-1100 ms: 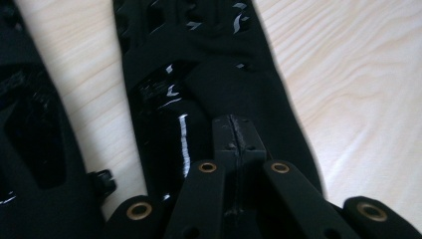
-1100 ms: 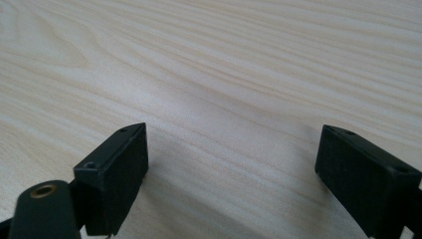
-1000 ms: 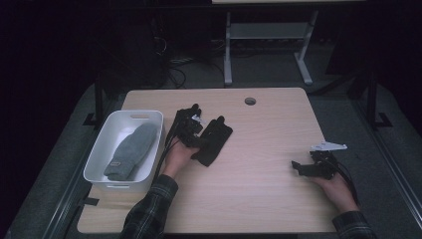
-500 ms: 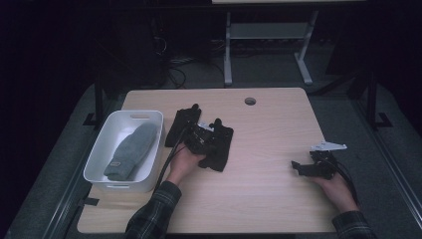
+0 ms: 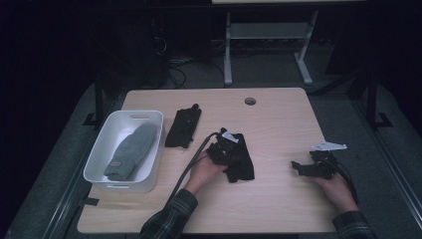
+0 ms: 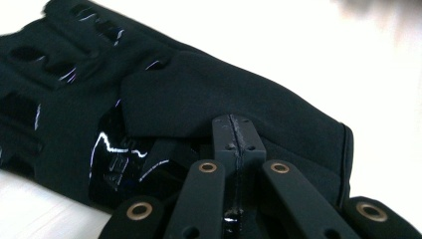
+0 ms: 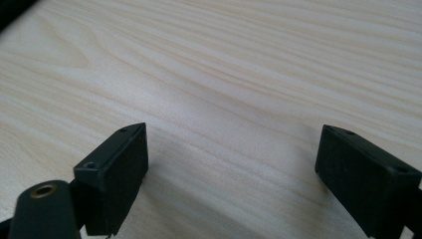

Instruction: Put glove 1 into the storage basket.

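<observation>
Seen from above: a pale wooden desk (image 5: pixel 278 114) against a dark room. At centre frame, left gripper (image 5: pixel 225 149) lying over a black glove (image 5: pixel 241 162), a hand behind it and a cable trailing toward the lower left. In the left gripper view, fingers (image 6: pixel 234 137) pressed together, clenched on a fold of the black glove (image 6: pixel 209 94), which spreads across the frame with glossy patches at left. Left of centre in the high view, a second black glove (image 5: pixel 183 127) flat on the desk, apart from the first. At far left, a white bin (image 5: pixel 99 172) holding a grey mitten (image 5: pixel 130 151). At right of frame, right gripper (image 5: pixel 298 167) resting low on the desk in the other hand. In the right gripper view, fingers (image 7: pixel 117 172) spread wide, released, bare wood grain (image 7: pixel 224 74) between them.
</observation>
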Motion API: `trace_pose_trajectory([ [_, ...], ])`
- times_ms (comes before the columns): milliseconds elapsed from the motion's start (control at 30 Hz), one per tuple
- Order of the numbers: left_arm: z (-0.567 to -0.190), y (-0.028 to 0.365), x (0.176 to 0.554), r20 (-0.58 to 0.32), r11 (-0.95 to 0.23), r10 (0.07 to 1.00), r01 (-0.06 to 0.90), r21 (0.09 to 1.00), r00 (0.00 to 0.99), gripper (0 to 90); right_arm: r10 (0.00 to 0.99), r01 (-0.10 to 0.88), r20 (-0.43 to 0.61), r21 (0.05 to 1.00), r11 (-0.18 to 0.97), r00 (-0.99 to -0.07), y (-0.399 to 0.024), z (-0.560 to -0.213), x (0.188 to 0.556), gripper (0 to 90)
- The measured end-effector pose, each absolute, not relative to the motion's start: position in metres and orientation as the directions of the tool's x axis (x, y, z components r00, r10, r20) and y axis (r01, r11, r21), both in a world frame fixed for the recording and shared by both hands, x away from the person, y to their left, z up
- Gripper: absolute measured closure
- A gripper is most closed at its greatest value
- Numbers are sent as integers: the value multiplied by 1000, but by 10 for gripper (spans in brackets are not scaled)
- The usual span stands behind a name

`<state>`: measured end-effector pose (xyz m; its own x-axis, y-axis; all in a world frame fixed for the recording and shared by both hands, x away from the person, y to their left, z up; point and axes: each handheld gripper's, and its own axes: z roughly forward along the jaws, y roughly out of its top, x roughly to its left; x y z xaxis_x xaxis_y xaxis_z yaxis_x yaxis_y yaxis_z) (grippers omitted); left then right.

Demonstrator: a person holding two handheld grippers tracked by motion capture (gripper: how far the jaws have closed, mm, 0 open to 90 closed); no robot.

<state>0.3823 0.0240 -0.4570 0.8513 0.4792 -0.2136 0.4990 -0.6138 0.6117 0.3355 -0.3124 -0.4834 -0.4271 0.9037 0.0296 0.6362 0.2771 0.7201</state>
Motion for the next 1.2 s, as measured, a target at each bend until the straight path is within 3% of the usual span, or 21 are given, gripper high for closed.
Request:
trace_pose_trajectory([
  [233, -458, 6, 371, -221, -635, 427, 464, 617, 877, 894, 903, 636, 30, 720, 278, -428, -312, -483, 336, 131],
  [467, -442, 19, 369, -200, -620, 439, 457, 638, 876, 885, 901, 634, 29, 720, 281, -432, -312, -483, 335, 136],
  [533, -433, 29, 369, -194, -606, 448, 456, 652, 873, 826, 894, 626, -23, 707, 331, -447, -308, -476, 333, 268],
  [567, -430, 35, 370, -179, -613, 450, 448, 651, 875, 826, 894, 626, -23, 707, 331, -447, -308, -476, 333, 268],
  [633, -422, 53, 371, -167, -602, 471, 454, 657, 866, 743, 879, 606, 15, 730, 317, -477, -302, -466, 332, 472],
  [667, -421, 58, 371, -168, -586, 491, 467, 663, 855, 709, 867, 594, 20, 737, 323, -497, -298, -463, 331, 534],
  [700, -421, 58, 371, -168, -586, 491, 467, 663, 855, 666, 867, 594, 20, 737, 323, -497, -298, -463, 331, 534],
  [733, -418, 70, 372, -144, -591, 507, 465, 659, 850, 636, 839, 574, 36, 746, 338, -542, -286, -458, 329, 673],
  [867, -417, 93, 368, -134, -571, 538, 476, 669, 832, 516, 773, 558, 88, 744, 368, -628, -257, -451, 329, 890],
  [1067, -428, 118, 361, -139, -559, 557, 493, 666, 819, 369, 703, 532, 115, 741, 410, -702, -221, -451, 335, 900],
  [1200, -434, 124, 357, -130, -572, 560, 496, 654, 818, 341, 683, 534, 125, 728, 429, -719, -205, -453, 337, 900],
])
